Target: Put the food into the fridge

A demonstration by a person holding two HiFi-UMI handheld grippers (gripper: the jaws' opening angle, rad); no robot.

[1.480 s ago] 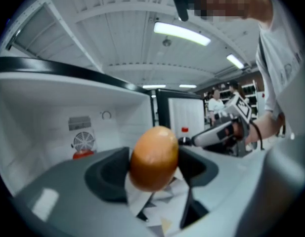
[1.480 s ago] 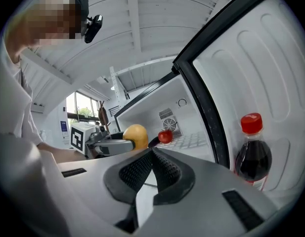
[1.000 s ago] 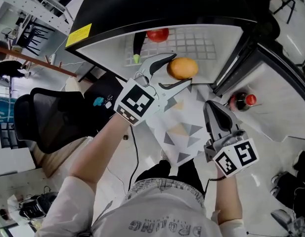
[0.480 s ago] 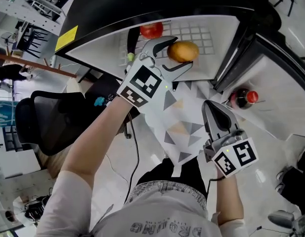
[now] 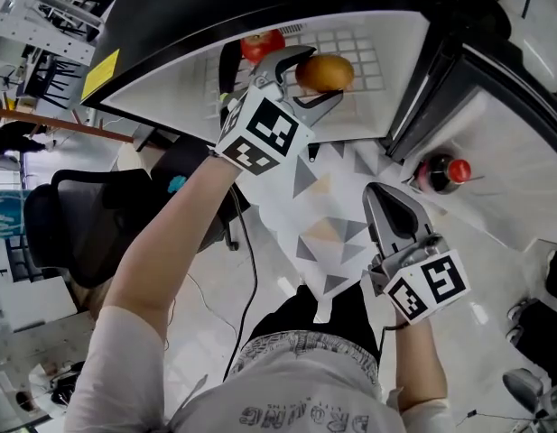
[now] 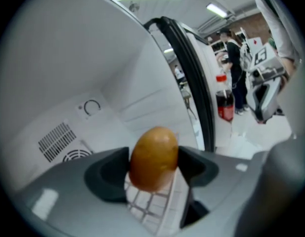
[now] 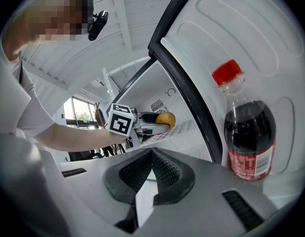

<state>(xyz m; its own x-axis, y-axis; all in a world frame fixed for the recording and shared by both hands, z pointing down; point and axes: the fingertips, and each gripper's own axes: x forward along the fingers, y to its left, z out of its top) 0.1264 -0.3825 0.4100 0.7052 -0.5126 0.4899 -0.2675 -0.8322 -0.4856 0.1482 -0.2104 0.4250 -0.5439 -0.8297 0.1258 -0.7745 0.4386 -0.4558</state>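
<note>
1. The left gripper (image 5: 320, 78), at the top centre of the head view, pinched an orange-yellow fruit (image 6: 153, 154). Its jaws stood wide, and both pads pressed on the fruit's sides.
2. The fruit was inside the open fridge (image 6: 83, 58), over the white wire shelf (image 5: 364, 61) — whether it touched the wire could not be told.
3. The right gripper (image 7: 151, 157), at the lower right of the head view, was outside the fridge with its jaws pressed together and nothing between them.
4. A red round fruit (image 5: 263, 43) lay on the shelf, just left of the left gripper.
5. A cola bottle (image 7: 248, 132) with a red cap stood upright in the fridge door (image 7: 251, 33), at the right.
6. Below lay a pale glossy floor (image 5: 495, 269) with a triangle-patterned mat (image 5: 328, 233) — and a black mesh chair (image 5: 70, 224) at the left edge.
</note>
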